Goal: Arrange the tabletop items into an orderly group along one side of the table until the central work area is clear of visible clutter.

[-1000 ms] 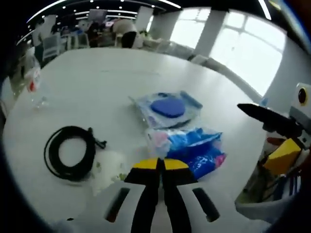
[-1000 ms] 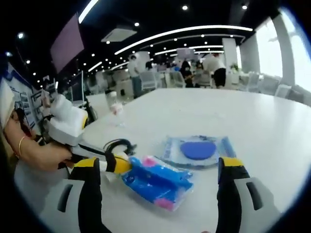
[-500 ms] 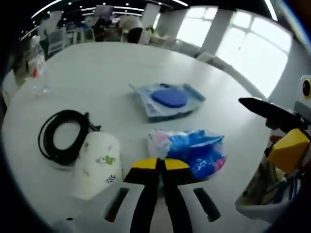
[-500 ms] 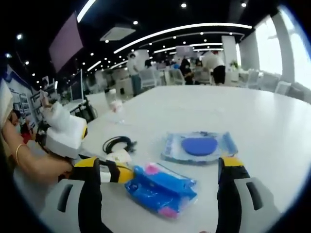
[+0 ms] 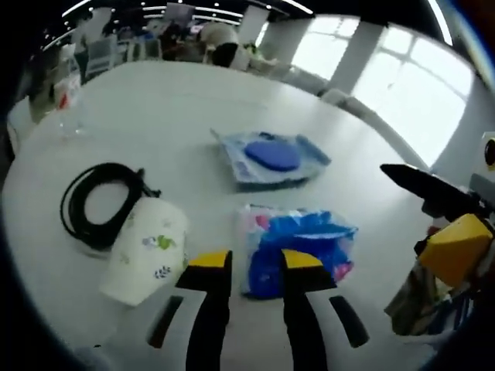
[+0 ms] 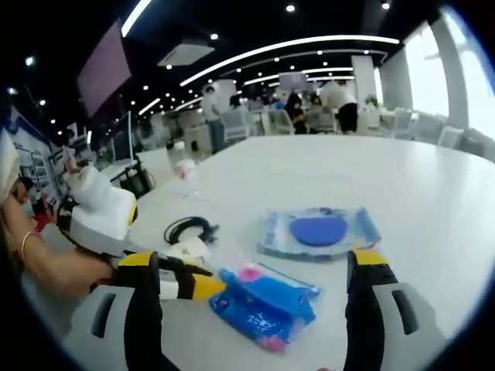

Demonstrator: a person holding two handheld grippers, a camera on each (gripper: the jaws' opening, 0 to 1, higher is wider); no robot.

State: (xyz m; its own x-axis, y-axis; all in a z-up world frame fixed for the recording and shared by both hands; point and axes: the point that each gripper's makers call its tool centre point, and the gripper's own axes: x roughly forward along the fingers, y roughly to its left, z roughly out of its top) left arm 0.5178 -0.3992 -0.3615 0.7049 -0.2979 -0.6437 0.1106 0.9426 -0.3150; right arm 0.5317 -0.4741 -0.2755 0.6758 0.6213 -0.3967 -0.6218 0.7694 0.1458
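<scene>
Since the earlier frames the left gripper (image 5: 256,267) has parted its jaws, which were pressed together, and now stands released just short of the blue packet (image 5: 298,241), with nothing between its yellow tips. To its left a white paper cup (image 5: 145,251) lies tipped on its side, its rim touching the coiled black cable (image 5: 102,202); farther across the white table (image 5: 155,108) sits a clear pouch with a blue disc (image 5: 272,156), and a clear bottle (image 5: 69,97) stands near the far edge. In the right gripper view the right gripper (image 6: 255,270) hangs wide open and empty above the same blue packet (image 6: 267,307), with the left gripper (image 6: 182,284) reaching in from the left. All the items sit spread across the middle of the table, so the grouping looks barely begun. The likely trouble is the slick, soft packet: a pinch on its loose film could slip or drag it instead of lifting, and a sweep past the cup could send it rolling toward the table's edge or snag the cable.
</scene>
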